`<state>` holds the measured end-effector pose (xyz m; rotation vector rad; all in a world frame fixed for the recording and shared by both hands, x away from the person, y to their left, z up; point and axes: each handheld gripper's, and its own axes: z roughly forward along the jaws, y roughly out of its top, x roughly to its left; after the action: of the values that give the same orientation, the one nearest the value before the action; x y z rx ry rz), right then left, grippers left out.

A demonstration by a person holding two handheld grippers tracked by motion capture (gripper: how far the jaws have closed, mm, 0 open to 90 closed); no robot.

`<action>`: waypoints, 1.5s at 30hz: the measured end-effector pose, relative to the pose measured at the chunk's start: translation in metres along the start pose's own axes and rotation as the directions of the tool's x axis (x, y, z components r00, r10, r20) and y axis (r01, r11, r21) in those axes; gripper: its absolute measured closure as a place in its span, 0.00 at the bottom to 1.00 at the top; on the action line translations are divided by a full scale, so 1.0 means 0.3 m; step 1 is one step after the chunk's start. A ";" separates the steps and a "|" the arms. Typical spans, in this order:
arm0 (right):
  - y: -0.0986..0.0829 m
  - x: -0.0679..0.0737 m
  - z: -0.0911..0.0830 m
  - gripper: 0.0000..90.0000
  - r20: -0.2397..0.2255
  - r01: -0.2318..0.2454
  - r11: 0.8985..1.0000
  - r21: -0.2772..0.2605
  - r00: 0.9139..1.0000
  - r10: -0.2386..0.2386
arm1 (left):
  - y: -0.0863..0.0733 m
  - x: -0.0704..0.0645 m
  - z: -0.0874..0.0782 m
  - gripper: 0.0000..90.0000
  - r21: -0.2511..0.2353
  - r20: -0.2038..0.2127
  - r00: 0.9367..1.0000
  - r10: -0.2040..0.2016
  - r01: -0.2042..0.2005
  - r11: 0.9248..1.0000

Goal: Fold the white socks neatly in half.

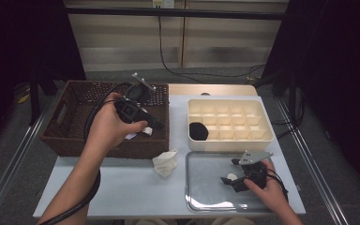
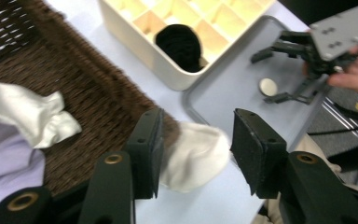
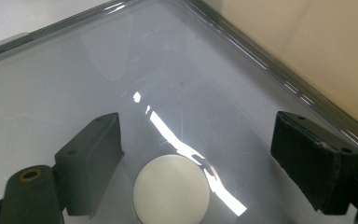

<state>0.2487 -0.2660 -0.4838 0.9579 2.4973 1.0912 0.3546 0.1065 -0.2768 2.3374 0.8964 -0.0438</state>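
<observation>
Here the right gripper hangs low over the tray at the table's near right corner, jaws wide apart, holding nothing; a small white disc lies flat on the tray between them, untouched. The disc looks light, stiff and smooth, probably slippery on the metal; pinching its rim across the width seems best. The left gripper is likewise open and empty, poised above the basket's right rim. Below it a white sock lies on the table just outside the basket; soft and light, it should yield to a pinch anywhere. A black sock sits in the organizer's near-left compartment.
</observation>
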 end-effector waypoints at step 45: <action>0.000 -0.001 0.000 0.18 -0.001 0.001 1.000 0.000 1.000 -0.001 | -0.061 0.481 0.313 0.36 -0.103 -0.271 0.919 -0.286 0.268 0.958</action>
<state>0.2489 -0.2661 -0.4839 0.9564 2.4986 1.0921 0.4716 0.1494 -0.3970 2.1733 1.3469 0.2058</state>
